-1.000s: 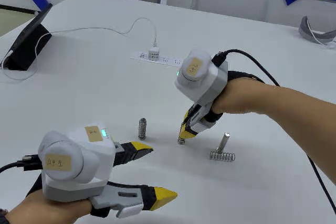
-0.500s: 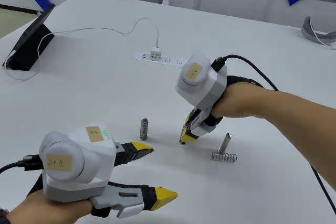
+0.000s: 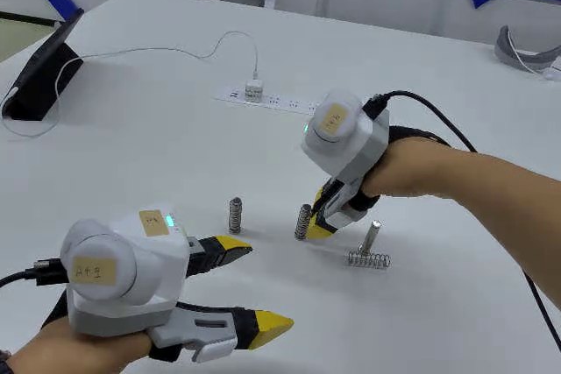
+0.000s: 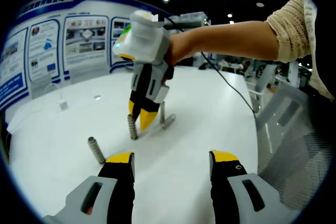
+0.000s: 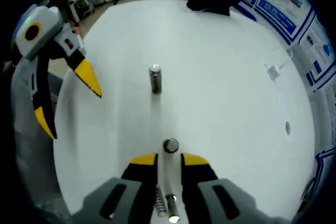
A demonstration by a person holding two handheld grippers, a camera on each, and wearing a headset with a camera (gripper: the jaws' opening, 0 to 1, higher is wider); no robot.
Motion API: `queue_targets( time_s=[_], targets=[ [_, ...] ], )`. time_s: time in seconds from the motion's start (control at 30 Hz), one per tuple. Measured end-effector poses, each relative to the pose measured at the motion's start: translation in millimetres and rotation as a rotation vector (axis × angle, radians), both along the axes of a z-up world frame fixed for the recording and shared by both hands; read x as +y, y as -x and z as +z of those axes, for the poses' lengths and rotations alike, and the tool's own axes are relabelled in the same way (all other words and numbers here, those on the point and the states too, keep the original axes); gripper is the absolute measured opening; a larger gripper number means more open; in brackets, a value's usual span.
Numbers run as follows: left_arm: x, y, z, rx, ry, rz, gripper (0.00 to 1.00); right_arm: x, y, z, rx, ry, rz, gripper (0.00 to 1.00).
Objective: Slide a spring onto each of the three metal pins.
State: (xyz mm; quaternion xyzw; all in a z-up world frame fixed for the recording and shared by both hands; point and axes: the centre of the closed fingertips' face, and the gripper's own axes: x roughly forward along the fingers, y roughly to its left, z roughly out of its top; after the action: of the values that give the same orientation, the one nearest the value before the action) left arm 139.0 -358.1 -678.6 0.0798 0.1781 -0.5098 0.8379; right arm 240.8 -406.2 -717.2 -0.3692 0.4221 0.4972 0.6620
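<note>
Three metal pins stand on the white table. The left pin [image 3: 235, 215] wears a spring and also appears in both gripper views [image 4: 96, 149] [image 5: 155, 78]. The middle pin [image 3: 302, 222] [image 4: 132, 127] [image 5: 170, 146] also carries a spring. The right pin [image 3: 371, 238] is bare, and a loose spring [image 3: 368, 259] lies at its foot. My right gripper [image 3: 320, 229] [image 5: 169, 160] points down just right of the middle pin, jaws a narrow gap apart, holding nothing. My left gripper [image 3: 254, 285] [image 4: 172, 158] hovers wide open near the front edge, with nothing between its jaws.
A white power strip [image 3: 263, 96] with a plugged charger and cable lies behind the pins. A black tablet [image 3: 39, 67] leans at the far left. A grey curved object [image 3: 526, 50] rests at the back right. The right gripper's black cable [image 3: 421, 98] trails over the arm.
My right gripper has drawn back to the right off the middle pin, which now stands apart with its spring on. My left gripper has barely moved.
</note>
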Motion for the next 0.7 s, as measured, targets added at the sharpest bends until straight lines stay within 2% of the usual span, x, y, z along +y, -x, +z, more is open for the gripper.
queue_targets(
  time_s=[0.4,0.7],
  targets=[
    [-3.5,-0.6,0.9,-0.001,0.001,-0.007,0.59,-2.7,17.7,19.1,-0.026,-0.061,-0.010,0.19],
    [-4.6,-2.1,2.2,-0.003,0.003,-0.008,0.58,-10.4,40.4,26.4,-0.036,-0.102,-0.021,0.19]
  ],
)
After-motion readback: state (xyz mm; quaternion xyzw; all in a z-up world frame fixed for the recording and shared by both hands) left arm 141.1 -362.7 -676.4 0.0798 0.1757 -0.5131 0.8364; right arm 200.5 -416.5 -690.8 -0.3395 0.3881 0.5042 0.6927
